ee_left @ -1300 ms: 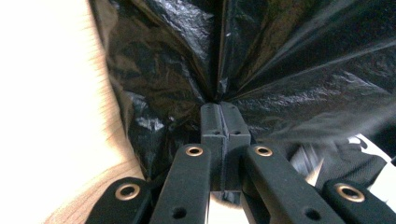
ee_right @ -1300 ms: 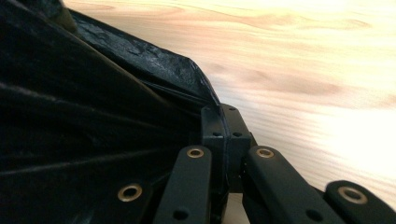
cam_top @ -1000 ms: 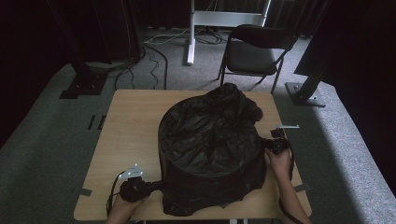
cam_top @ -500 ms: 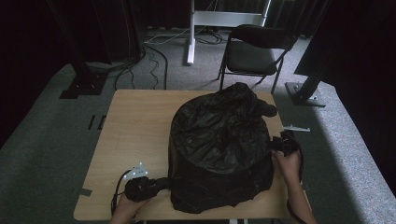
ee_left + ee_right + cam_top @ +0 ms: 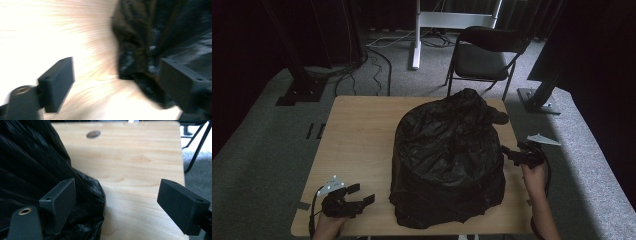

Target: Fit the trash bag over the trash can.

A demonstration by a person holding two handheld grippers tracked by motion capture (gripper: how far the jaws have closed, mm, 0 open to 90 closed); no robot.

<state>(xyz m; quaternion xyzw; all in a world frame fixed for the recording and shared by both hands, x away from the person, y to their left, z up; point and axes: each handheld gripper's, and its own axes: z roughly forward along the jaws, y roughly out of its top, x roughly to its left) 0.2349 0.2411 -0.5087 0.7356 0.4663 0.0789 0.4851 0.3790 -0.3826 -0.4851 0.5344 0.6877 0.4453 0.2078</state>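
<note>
A big crumpled black plastic bag [image 5: 447,155] sits in a mound on the right half of the wooden table [image 5: 357,135]. My left gripper [image 5: 361,193] lies at the front left edge, a short gap from the bag's foot. Its jaws have just been opening and stand open, with nothing between them. In the left gripper view the left gripper [image 5: 116,85] points at the bag [image 5: 150,37] ahead, blurred. My right gripper [image 5: 509,155] is at the bag's right flank; its jaws have just been opening. In the right gripper view the right gripper [image 5: 117,205] is open, and the bag [image 5: 30,170] bulges past its left finger [image 5: 60,202] without being pinched.
A folding chair [image 5: 484,55] stands behind the table, beside a white stand leg [image 5: 416,35] and floor cables [image 5: 377,60]. Dark stand bases sit at the left [image 5: 302,90] and right [image 5: 539,100]. A round hole [image 5: 93,134] is near the table's far edge.
Both grippers went from shut at the bag's lower edges to open and let it go. The bag's mound shifted right, and the left gripper drew back from it.
</note>
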